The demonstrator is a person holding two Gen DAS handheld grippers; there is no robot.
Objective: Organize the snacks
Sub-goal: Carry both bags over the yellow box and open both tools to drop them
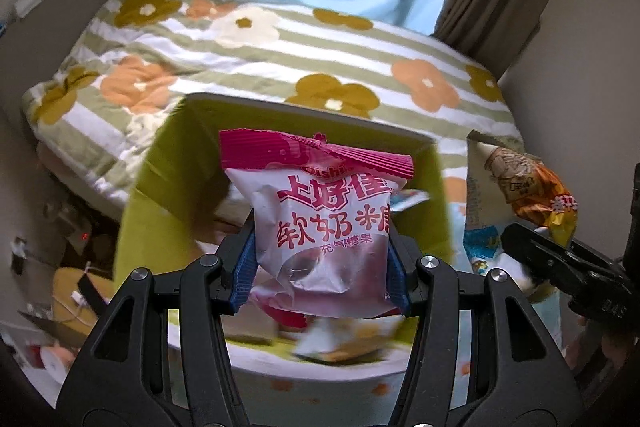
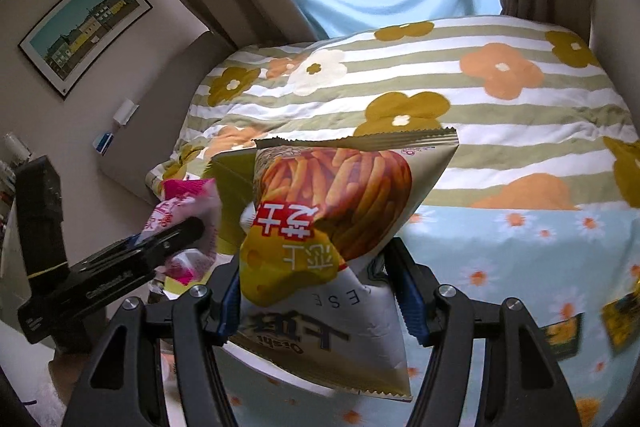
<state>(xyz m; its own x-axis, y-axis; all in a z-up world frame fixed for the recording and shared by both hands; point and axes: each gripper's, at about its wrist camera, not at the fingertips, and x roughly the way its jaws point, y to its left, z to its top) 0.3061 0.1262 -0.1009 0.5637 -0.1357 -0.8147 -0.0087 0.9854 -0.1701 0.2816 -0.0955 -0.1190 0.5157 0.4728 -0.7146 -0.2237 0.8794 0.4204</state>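
Observation:
My left gripper (image 1: 322, 269) is shut on a pink and white soft-candy bag (image 1: 320, 227), its blue pads pressing both sides of the bag's lower half. The bag hangs in front of an open lime-green bin (image 1: 152, 195) that has snack packs blurred on its floor. My right gripper (image 2: 320, 291) is shut on an upside-down cheese-stick bag (image 2: 340, 195). Each view shows the other tool: the right gripper (image 1: 536, 247) with its orange bag (image 1: 520, 183) at the right edge, the left gripper (image 2: 188, 239) with the pink bag (image 2: 184, 203) at the left, by the green bin (image 2: 230, 195).
A bed with a striped floral quilt (image 1: 280, 59) fills the background under blue curtains. The bin stands on a light blue daisy sheet (image 2: 500, 259), with yellow snack packets (image 2: 568, 335) lying at the right. Cluttered floor with cables (image 1: 76, 291) lies at the left.

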